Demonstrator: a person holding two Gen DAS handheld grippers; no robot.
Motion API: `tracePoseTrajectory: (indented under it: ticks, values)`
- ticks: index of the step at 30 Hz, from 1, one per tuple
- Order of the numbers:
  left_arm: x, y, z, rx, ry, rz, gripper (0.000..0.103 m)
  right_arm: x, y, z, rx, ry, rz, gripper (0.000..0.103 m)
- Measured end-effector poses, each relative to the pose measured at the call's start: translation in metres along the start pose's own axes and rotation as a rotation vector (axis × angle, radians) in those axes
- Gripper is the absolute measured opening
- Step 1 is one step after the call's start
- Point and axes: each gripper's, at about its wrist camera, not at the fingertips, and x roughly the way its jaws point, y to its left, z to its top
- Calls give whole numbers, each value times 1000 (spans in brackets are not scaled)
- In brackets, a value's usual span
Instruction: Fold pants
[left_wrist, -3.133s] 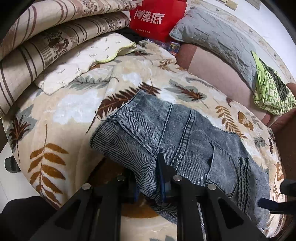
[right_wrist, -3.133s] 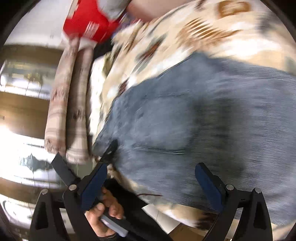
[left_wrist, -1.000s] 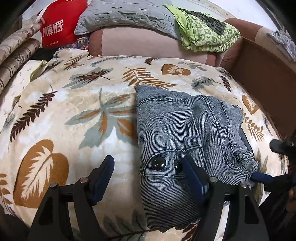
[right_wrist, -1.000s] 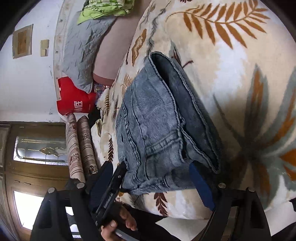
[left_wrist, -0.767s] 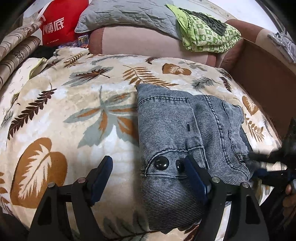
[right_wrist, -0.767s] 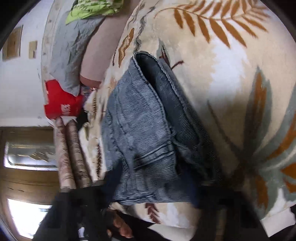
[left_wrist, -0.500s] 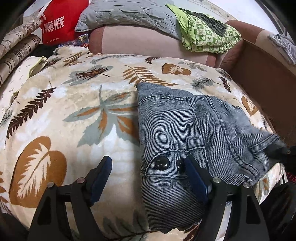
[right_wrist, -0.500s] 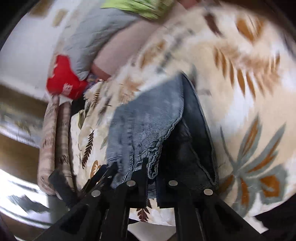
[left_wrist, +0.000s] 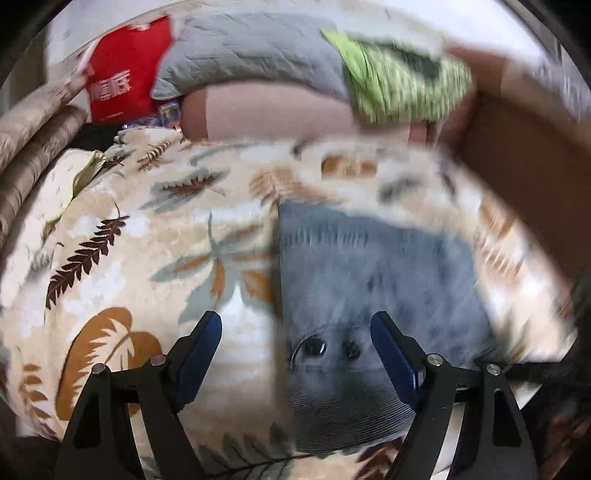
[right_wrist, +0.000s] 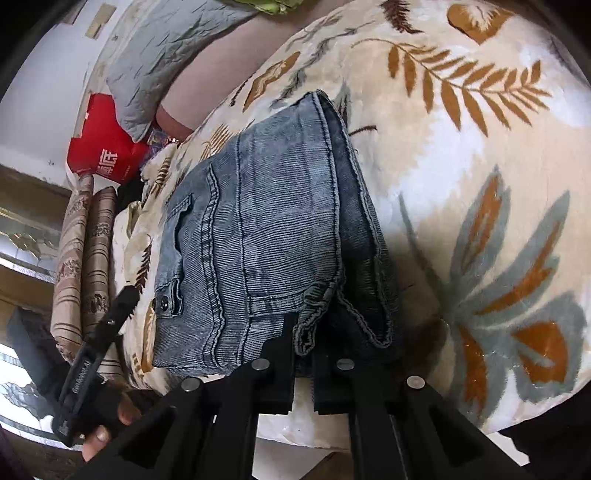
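Note:
Folded grey-blue denim pants (left_wrist: 369, 280) lie on a leaf-print blanket (left_wrist: 110, 258). In the blurred left wrist view, my left gripper (left_wrist: 295, 328) stands open just above the pants' near left corner. The two dark buttons (left_wrist: 314, 346) sit between its blue pads, which do not touch the cloth. In the right wrist view, the pants (right_wrist: 266, 229) show a pocket and seams on top. My right gripper (right_wrist: 304, 343) is shut on the frayed hem (right_wrist: 314, 317) at their near edge. The left gripper (right_wrist: 110, 325) also shows at the left, held by a hand (right_wrist: 99, 435).
A red bag (left_wrist: 125, 85), a grey pillow (left_wrist: 251, 55) and a green patterned cloth (left_wrist: 402, 88) lie at the back. Rolled striped bedding (right_wrist: 85, 258) borders the far side. A brown board (left_wrist: 535, 177) rises on the right. The blanket's edge drops off below the right gripper.
My right gripper went from open to shut on the pants' hem at the near edge, lifted that layer briefly, and the layer now lies flat. The left gripper stayed open over the buttons.

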Motion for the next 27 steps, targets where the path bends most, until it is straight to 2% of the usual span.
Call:
tracePoseTrajectory:
  ticks: [1,3,6,8,10,14,16,18,21,22,23,24,25,26,27]
  values:
    - [15,-6,-6,41,62,20,83,4,0,-1,2,-1,3,7]
    - [21,-7,-14,40,34,39,85,3,-2,0,-9,11,-3,9]
    - [21,-6,-10,48,57,36,85,-11,2,3,-60,60,-46,14]
    - [22,-5,-12,45,51,35,85,-30,12,8,-109,40,-116,18]
    - [22,-5,-12,40,51,34,85,-55,28,20,-148,-32,-144,21]
    - [19,-6,-12,41,51,33,85,-68,67,50,-209,-113,-69,55]
    - [20,-6,-11,40,51,32,85,-55,95,69,-286,-125,-18,58]
    - [20,-6,-11,43,50,32,85,-35,109,85,-303,-109,27,58]
    - [21,-5,-12,39,53,23,85,8,97,100,-269,-26,39,58]
    - [21,-5,-12,38,53,19,85,36,76,107,-213,44,13,58]
    - [22,-5,-12,37,57,16,85,50,57,108,-159,84,-7,38]
    - [22,-4,-12,35,53,13,85,64,33,109,-75,109,-1,5]
    - [21,-4,-12,35,54,10,85,61,17,109,-19,81,7,4]
    - [22,-3,-12,33,54,7,85,57,13,107,-2,81,36,4]
    - [23,-4,-11,33,56,8,85,54,14,105,-18,79,29,4]
